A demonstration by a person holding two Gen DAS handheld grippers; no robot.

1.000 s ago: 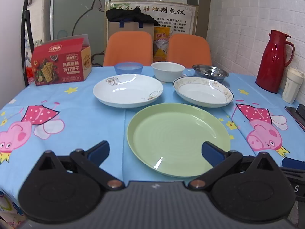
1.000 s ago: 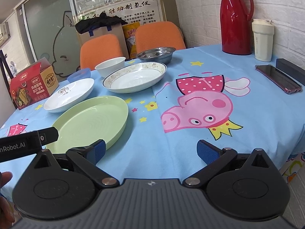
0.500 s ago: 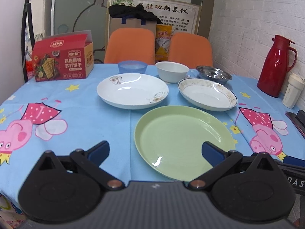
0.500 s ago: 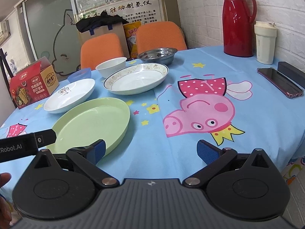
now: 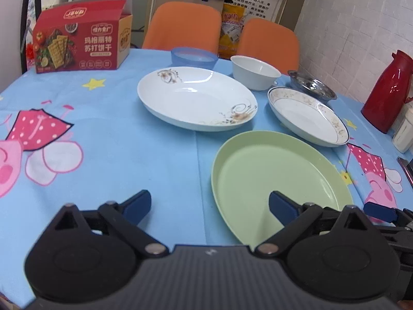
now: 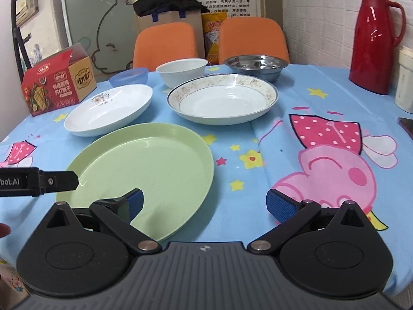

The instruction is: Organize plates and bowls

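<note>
You are holding 2 grippers low over the near edge of the table's blue cartoon-pig tablecloth (image 5: 155,160).

Your left gripper (image 5: 210,205) is standing wide apart with nothing between its blue pads, though its jaws have just been closing a little. Its right finger is hanging over the near part of the green plate (image 5: 278,173), and its left finger is over bare cloth. Your right gripper (image 6: 205,204) is spread wide as well and gripping nothing; its left finger is reaching over the near rim of the same green plate (image 6: 144,165), and its right finger is over the pink pig print. The tip of your left tool is showing at the left of the right wrist view.

Beyond the green plate, 2 deep white plates are sitting side by side: a floral-sprig plate (image 5: 196,98) ahead of your left gripper, and a gold-rimmed plate (image 6: 222,98) ahead of your right one.

Farther on, 3 bowls are lining up in a row: a blue plastic bowl (image 5: 193,56), a white bowl (image 5: 254,72) and a steel bowl (image 6: 255,66).

Far left of them a red cracker box (image 5: 80,41) is standing; far right, a red thermos jug (image 6: 374,41). 2 orange chairs (image 6: 165,44) are waiting behind the table.
</note>
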